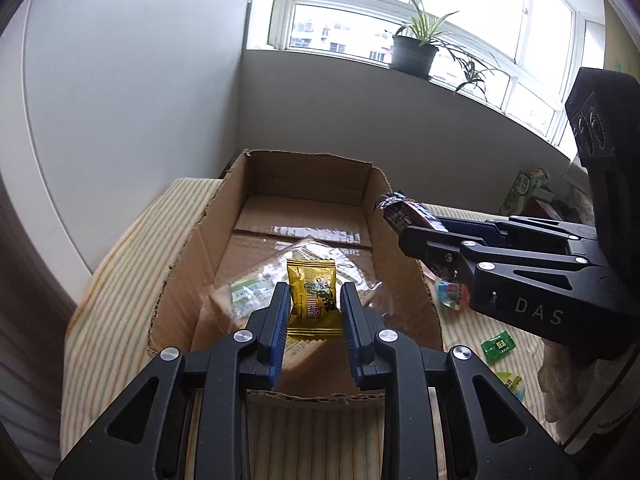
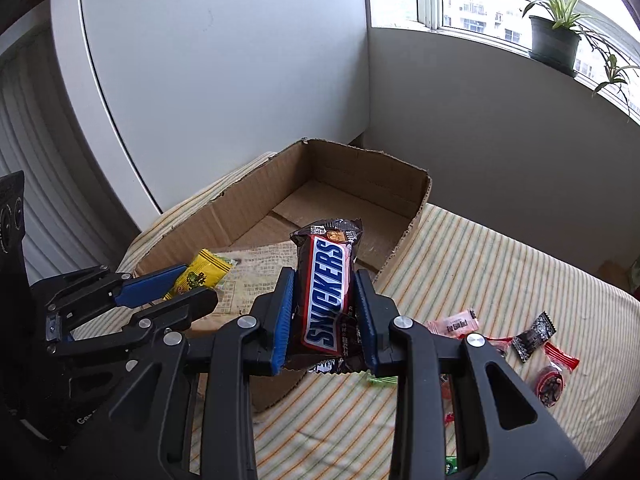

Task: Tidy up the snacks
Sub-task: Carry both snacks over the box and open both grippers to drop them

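Your left hand-held gripper [image 1: 314, 312] is clamped on a small gold foil snack packet with a green and red print [image 1: 311, 294], its blue ribbed pads pressing the packet's two sides. You hold it just above the near end of the shallow open brown cardboard box [image 1: 192, 240], over a clear plastic bag with a green label [image 1: 256, 288] that lies flat on the box floor. In the right wrist view the same gripper [image 2: 188, 282] enters from the left with the yellow-gold packet [image 2: 200, 274] sticking out past its tips.

Your right hand-held gripper [image 2: 324, 304] is clamped on a brown Snickers bar with a white, red and blue logo [image 2: 326, 284], held upright between the pads so its crimped top end points away from you. In the left wrist view that gripper [image 1: 408, 226] reaches in from the right, and the bar [image 1: 404, 210] sits at the right wall of the box, about level with its rim.

The box [image 2: 224, 216] rests on a yellow and white striped cloth [image 2: 480, 264]. To the right of the box, loose sweets lie on the cloth: a pink wrapped candy [image 2: 456, 324], a black wrapped candy [image 2: 534, 334] and a red wrapped candy [image 2: 554, 376]. The left wrist view also shows a small green candy packet [image 1: 498, 346] on the cloth, near right of the box. A potted green plant [image 1: 416, 46] stands on the far windowsill.
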Demonstrator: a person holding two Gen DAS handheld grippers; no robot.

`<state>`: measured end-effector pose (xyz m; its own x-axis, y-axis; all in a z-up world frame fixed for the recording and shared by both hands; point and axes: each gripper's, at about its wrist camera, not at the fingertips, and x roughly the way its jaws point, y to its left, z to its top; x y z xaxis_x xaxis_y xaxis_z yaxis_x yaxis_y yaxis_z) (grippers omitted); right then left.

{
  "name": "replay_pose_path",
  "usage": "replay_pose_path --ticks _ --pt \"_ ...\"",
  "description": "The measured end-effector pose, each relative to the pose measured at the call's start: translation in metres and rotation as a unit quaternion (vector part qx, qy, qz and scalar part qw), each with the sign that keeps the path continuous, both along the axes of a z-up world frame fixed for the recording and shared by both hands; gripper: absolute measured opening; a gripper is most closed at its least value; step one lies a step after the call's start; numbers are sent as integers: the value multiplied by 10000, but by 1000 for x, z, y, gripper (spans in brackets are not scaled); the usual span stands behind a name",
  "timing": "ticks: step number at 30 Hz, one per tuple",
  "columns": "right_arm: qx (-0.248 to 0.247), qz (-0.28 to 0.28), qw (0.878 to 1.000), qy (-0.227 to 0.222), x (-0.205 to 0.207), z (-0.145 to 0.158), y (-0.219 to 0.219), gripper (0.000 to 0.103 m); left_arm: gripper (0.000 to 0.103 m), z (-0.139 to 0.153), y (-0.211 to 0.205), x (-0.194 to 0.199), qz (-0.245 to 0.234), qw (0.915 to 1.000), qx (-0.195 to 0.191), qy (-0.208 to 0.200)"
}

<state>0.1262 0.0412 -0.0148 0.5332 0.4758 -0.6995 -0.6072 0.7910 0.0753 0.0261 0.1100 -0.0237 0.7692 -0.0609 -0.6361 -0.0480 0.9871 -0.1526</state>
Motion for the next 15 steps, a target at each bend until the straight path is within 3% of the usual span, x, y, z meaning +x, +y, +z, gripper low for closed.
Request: replay_pose_path --ticks 3,6,15 --pt "-14 -12 10000 -7 1 -2 4 31 24 -1 4 -1 50 10000 -21 6" --pt "8 -53 10000 -47 0 0 3 41 24 -2 7 -2 98 9999 -65 28" --pt "6 -176 9998 -123 -13 7 -24 42 28 2 2 -11 53 10000 -22 -64"
